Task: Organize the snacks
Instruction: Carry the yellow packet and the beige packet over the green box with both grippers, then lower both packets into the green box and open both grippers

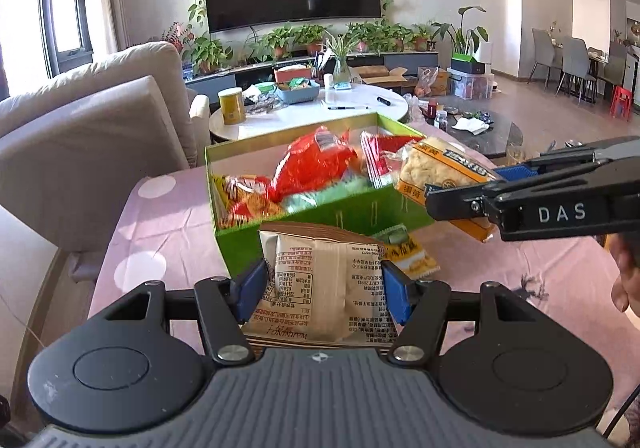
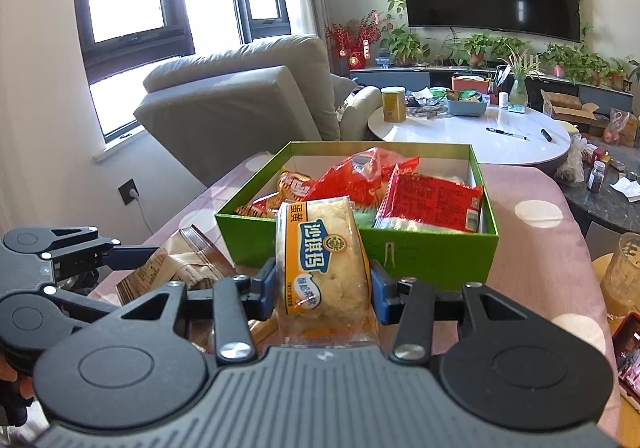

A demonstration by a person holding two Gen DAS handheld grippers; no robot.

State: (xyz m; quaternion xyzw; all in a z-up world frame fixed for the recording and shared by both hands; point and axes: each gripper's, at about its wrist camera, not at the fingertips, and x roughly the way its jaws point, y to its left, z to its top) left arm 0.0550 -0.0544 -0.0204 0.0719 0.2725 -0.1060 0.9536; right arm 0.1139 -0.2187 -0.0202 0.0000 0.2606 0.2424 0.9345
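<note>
A green box [image 1: 320, 214] [image 2: 420, 252] stands open on the pink spotted tablecloth and holds several red and orange snack packets [image 1: 316, 164] [image 2: 432, 204]. My left gripper [image 1: 324, 290] is shut on a beige snack packet [image 1: 328, 280], held just in front of the box; it also shows in the right wrist view [image 2: 180, 268]. My right gripper [image 2: 322, 290] is shut on an orange-and-clear pastry packet [image 2: 324, 260], held near the box's front right corner [image 1: 444, 176]. A small yellow packet [image 1: 408, 252] lies beside the box.
A beige armchair [image 1: 92, 144] stands to the left. A white round table [image 2: 472, 136] with a yellow can [image 2: 394, 104], a blue basket and pens is behind the box. A dark table [image 2: 612, 204] with a jar is at right. A glass [image 2: 624, 276] stands near the right edge.
</note>
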